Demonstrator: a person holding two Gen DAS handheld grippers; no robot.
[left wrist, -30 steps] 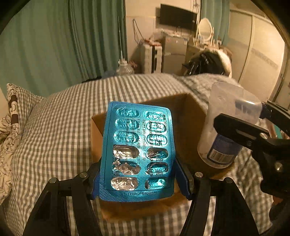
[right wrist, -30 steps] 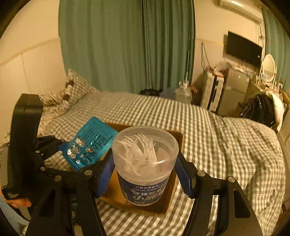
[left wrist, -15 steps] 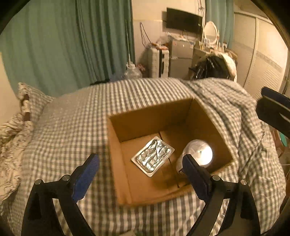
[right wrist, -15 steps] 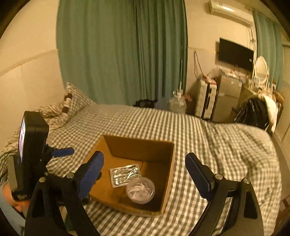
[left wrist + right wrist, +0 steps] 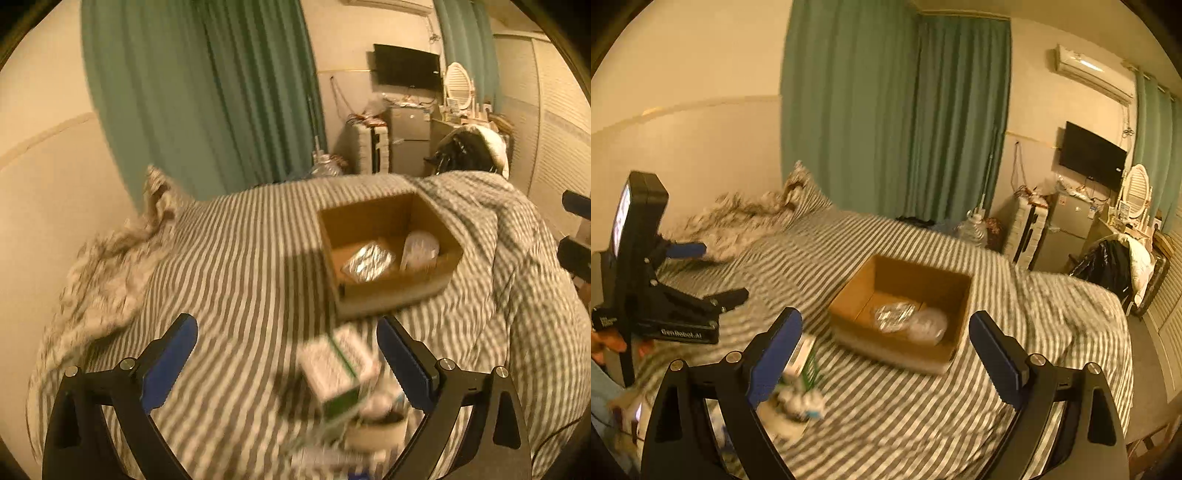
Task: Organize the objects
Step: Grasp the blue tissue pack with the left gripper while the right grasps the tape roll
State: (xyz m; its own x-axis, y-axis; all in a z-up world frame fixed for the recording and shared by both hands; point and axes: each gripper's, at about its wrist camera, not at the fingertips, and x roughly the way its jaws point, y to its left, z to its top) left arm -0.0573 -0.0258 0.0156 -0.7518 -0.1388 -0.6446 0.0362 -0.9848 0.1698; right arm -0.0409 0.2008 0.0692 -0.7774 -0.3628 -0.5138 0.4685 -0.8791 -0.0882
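Note:
A brown cardboard box (image 5: 391,291) sits on the checked bed; it also shows in the right wrist view (image 5: 846,291). Inside lie a silver blister pack (image 5: 367,260) and a clear toothpick jar (image 5: 419,249) on its side. Both also show in the right wrist view, the pack (image 5: 894,314) and the jar (image 5: 929,325). My left gripper (image 5: 286,365) is open and empty, pulled back from the box, over a white-and-green carton (image 5: 338,369). My right gripper (image 5: 886,358) is open and empty, short of the box.
Small items (image 5: 373,421) lie blurred by the carton at the bed's near edge, seen too in the right wrist view (image 5: 798,398). A rumpled pillow (image 5: 110,266) lies at the left. Green curtains, a fridge, a TV and a dark bag stand beyond the bed.
Both grippers let go of the blister pack and jar into the box, then pulled back and up. The left view has swung left, toward the near-edge items.

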